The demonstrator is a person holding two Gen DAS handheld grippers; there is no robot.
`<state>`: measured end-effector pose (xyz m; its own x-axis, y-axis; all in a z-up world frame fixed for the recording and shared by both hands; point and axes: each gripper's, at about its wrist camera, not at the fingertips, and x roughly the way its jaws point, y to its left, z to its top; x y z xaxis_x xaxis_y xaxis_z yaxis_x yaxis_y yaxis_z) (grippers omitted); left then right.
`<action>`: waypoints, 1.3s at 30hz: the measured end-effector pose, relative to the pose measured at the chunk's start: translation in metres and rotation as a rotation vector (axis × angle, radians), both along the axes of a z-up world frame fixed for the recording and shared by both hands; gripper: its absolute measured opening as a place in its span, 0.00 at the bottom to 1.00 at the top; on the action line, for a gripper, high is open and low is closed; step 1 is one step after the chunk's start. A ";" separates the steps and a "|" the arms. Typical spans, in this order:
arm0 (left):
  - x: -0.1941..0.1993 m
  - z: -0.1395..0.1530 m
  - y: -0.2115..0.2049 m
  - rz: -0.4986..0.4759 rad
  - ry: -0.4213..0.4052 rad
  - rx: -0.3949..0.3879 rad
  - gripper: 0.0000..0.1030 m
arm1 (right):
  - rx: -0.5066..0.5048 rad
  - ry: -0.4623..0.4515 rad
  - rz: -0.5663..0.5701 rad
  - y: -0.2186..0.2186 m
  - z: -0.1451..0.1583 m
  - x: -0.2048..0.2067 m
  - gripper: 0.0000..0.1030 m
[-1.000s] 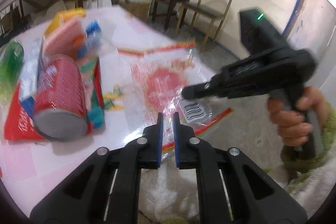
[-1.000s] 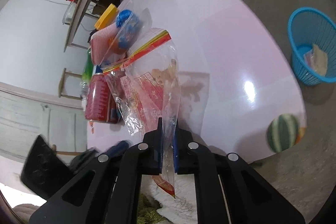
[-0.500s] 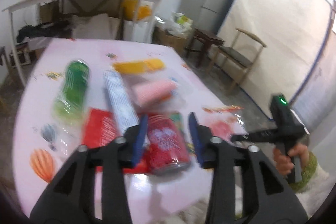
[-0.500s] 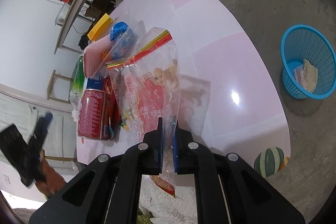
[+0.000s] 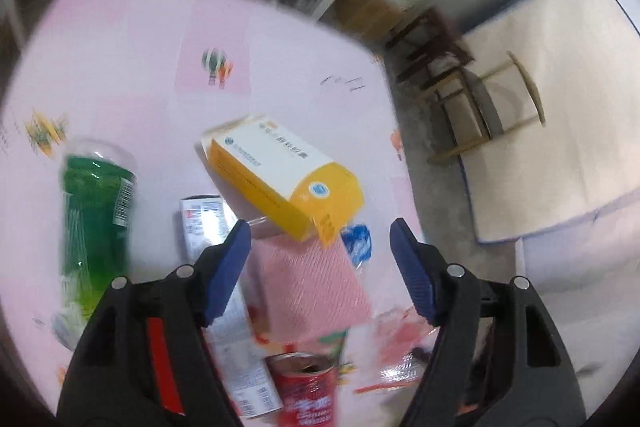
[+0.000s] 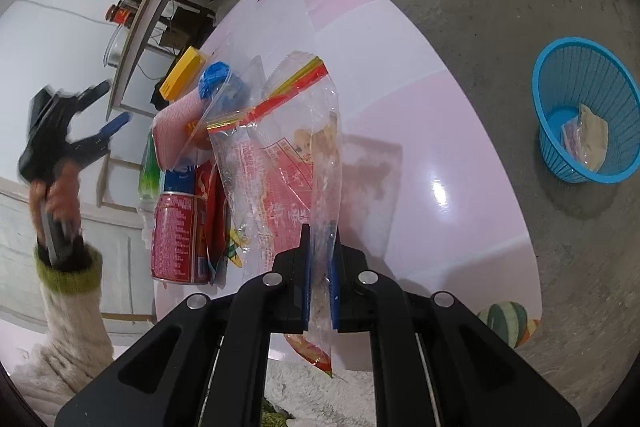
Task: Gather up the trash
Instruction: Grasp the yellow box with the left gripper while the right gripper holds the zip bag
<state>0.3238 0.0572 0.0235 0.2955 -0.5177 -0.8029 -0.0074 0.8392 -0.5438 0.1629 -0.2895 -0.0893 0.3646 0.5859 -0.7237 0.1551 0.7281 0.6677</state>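
Your left tongs (image 5: pixel 320 251) have swung from the plastic bag (image 6: pixel 296 163) to above the yellow box (image 5: pixel 280 179), jaws opening, empty; your right tongs (image 6: pixel 320 259) pinch the bag.

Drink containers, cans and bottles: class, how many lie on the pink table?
2. The red can lies at the near end of the trash pile; the green bottle lies just beyond it, on the pile's outer side. Others may be hidden under wrappers.

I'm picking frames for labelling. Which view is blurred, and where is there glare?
Left wrist view: motion blur smears the green bottle and red can; the yellow box stays fairly readable. Right wrist view: mostly sharp, only the left gripper is blurred; a bright glare spot sits on the pink table.
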 end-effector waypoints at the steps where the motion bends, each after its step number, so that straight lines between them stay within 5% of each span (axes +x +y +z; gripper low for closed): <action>1: 0.014 -0.010 0.002 0.040 0.070 -0.031 0.66 | 0.006 0.000 -0.002 -0.001 -0.001 0.000 0.07; 8: 0.052 -0.052 0.002 0.178 0.282 -0.080 0.68 | 0.028 -0.004 -0.013 -0.005 -0.004 -0.001 0.07; 17: 0.062 -0.088 0.007 0.300 0.418 -0.126 0.69 | 0.043 -0.007 -0.021 -0.008 -0.005 -0.002 0.07; 23: 0.069 -0.096 -0.001 0.331 0.420 -0.141 0.67 | 0.053 -0.006 -0.029 -0.010 -0.006 -0.002 0.07; 39: 0.064 -0.084 0.007 0.384 0.317 -0.227 0.33 | 0.069 -0.010 -0.040 -0.012 -0.006 0.000 0.07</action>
